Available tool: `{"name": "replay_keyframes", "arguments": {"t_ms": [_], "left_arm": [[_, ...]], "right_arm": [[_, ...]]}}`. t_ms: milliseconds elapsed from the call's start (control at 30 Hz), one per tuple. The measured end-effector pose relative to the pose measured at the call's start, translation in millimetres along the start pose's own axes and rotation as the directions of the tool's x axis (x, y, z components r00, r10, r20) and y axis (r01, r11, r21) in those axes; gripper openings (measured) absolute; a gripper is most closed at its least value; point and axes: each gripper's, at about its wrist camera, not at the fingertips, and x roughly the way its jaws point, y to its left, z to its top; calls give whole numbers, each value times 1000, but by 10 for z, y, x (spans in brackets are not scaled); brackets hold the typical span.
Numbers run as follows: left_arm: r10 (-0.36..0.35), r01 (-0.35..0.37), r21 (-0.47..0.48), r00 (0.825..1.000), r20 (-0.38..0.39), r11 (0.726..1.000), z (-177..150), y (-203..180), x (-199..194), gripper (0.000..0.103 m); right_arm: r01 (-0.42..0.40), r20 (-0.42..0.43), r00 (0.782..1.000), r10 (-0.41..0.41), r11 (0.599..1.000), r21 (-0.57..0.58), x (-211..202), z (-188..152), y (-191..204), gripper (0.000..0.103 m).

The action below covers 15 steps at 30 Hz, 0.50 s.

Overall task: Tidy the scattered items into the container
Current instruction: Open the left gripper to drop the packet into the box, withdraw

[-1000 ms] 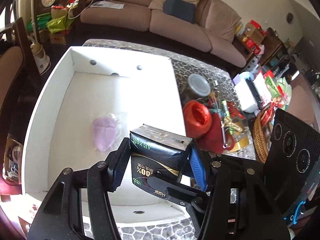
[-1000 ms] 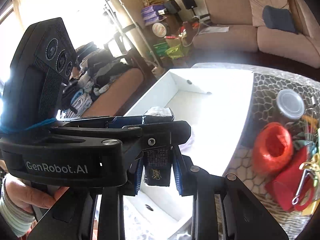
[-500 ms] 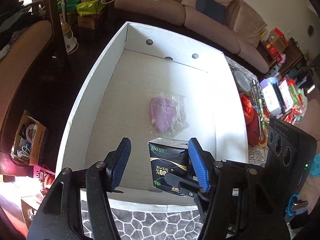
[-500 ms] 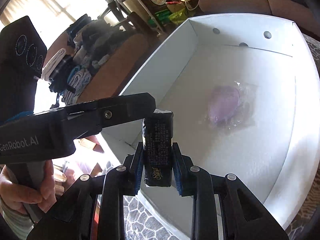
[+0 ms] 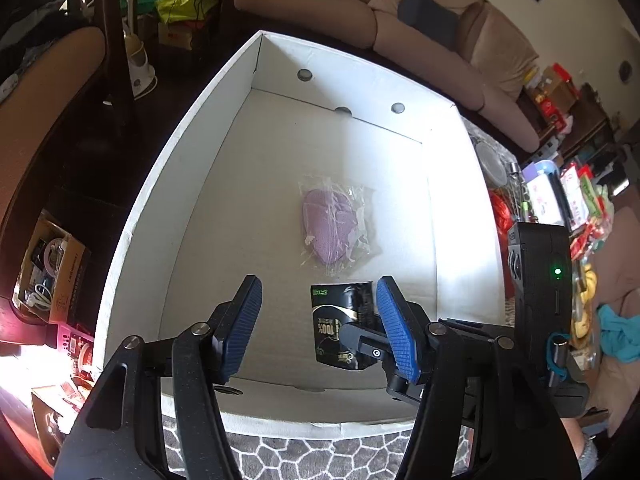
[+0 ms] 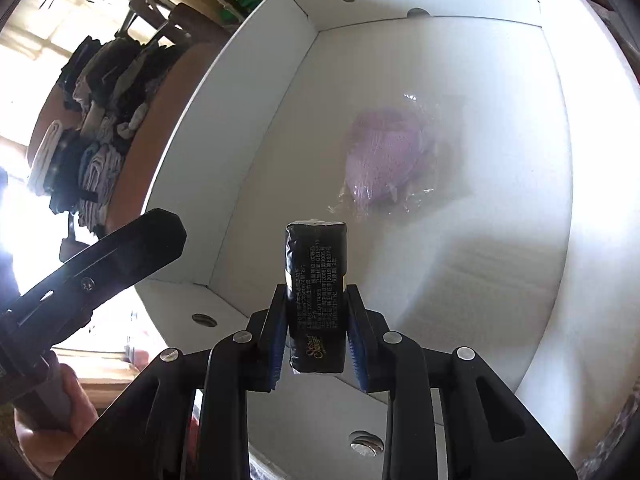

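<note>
A black tissue pack (image 6: pixel 316 288) stands upright between the blue pads of my right gripper (image 6: pixel 316 294), low inside the white cardboard box (image 6: pixel 224 160). The pads still touch its sides while the jaws are opening. In the left wrist view the same pack (image 5: pixel 340 320) shows near the box's front wall, with a right gripper finger (image 5: pixel 360 344) in front of it. My left gripper (image 5: pixel 316 292) hovers open over the box (image 5: pixel 180 152) with nothing in its grip. A purple item in clear wrap (image 5: pixel 330 228) lies on the box floor, also seen from the right wrist (image 6: pixel 384 156).
Red twine ball (image 5: pixel 502 216) and several packets crowd the table right of the box. A grey patterned tabletop (image 5: pixel 320 456) shows at the front. A sofa (image 5: pixel 440 40) stands behind. A chair piled with clothes (image 6: pixel 100 120) is to the left.
A second ago both grippers held the pack above the box's near edge. The left one let go and spread. The right one has carried the pack down into the box.
</note>
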Motion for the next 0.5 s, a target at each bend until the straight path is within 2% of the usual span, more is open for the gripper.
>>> {"name": "replay_keyframes", "arguments": {"t_ms": [67,133,167,300,367,433,500], "left_arm": [[2,-2,0,1000,-2,1000,-3,9,1,57],[6,-6,-1,1000,2,1000,-7,15,-10,58],[8,-8,-4,1000,4,1000,-8,18,-17,59],[0,0,-25,1000,12,1000,-22,53,-55,67],[-2,3,-32,1000,21,999,-29,61,-93,75],[-3,4,-32,1000,23,999,-40,52,-126,90],[13,-13,-23,1000,27,1000,-47,24,-161,97]], "right_arm": [[47,-13,999,-47,999,-8,-4,-20,-10,31],[115,-1,993,-115,992,-52,-46,-42,12,53],[156,18,988,-155,984,-82,-90,-52,33,57],[245,72,969,-235,953,-178,-259,-84,104,58],[274,96,961,-259,939,-209,-342,-102,120,58],[285,124,957,-263,931,-229,-436,-109,147,59],[295,149,953,-264,922,-249,-515,-106,182,65]]}}
